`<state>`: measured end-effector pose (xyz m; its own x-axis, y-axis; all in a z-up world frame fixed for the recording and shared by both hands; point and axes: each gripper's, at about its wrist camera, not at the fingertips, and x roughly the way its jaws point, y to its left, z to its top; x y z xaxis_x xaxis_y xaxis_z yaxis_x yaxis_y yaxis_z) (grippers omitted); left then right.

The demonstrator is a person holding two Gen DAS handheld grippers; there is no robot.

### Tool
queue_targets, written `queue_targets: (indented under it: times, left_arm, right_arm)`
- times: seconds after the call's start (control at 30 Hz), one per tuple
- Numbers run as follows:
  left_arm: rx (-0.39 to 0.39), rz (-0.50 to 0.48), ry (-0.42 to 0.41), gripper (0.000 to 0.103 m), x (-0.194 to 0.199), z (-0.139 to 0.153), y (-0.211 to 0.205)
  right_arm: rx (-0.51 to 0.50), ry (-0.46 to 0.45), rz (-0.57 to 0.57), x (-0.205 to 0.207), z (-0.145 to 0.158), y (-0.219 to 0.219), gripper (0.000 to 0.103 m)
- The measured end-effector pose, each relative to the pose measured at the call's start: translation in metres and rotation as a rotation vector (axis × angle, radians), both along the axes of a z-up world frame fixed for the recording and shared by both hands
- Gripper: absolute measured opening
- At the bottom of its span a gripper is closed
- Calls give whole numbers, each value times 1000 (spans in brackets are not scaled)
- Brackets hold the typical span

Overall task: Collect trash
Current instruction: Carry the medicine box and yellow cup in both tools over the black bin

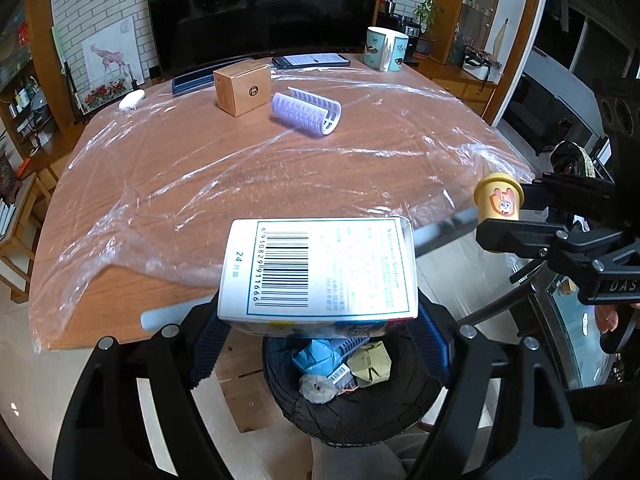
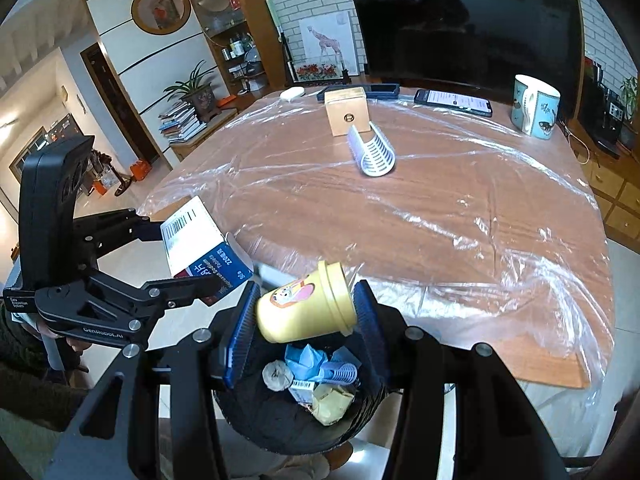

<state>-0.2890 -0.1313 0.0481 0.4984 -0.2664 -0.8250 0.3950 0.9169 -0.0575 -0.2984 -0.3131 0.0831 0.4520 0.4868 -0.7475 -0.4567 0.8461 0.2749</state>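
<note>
My left gripper (image 1: 320, 340) is shut on a white medicine box (image 1: 320, 270) with a barcode, held flat above the black-lined trash bin (image 1: 360, 412). In the right wrist view that same box (image 2: 196, 240) hangs at the left in the left gripper (image 2: 188, 256). My right gripper (image 2: 306, 320) is shut on a small yellow cup (image 2: 306, 306) with a cartoon rabbit, tilted on its side over the bin (image 2: 280, 420). The cup (image 1: 499, 200) also shows at the right of the left view. Crumpled blue and yellowish paper and other scraps lie in the bin.
On the plastic-covered wooden table (image 1: 240, 168) lie a lilac hair roller (image 1: 307, 111), a wooden box (image 1: 241, 87), a phone (image 1: 311, 60), a dark remote (image 1: 192, 80), a white oval object (image 1: 131, 100) and a patterned mug (image 1: 386, 49). A large dark screen stands behind.
</note>
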Motion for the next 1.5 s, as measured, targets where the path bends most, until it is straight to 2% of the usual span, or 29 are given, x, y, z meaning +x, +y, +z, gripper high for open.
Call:
queue_targets:
  times: [0.7, 1.5]
  left_arm:
    - [88, -2, 10, 81, -37, -19, -14]
    - [218, 0, 32, 81, -44, -49, -24]
  right_arm:
    - [-12, 72, 32, -31, -24, 1, 49]
    - [-95, 128, 53, -36, -60, 15, 49]
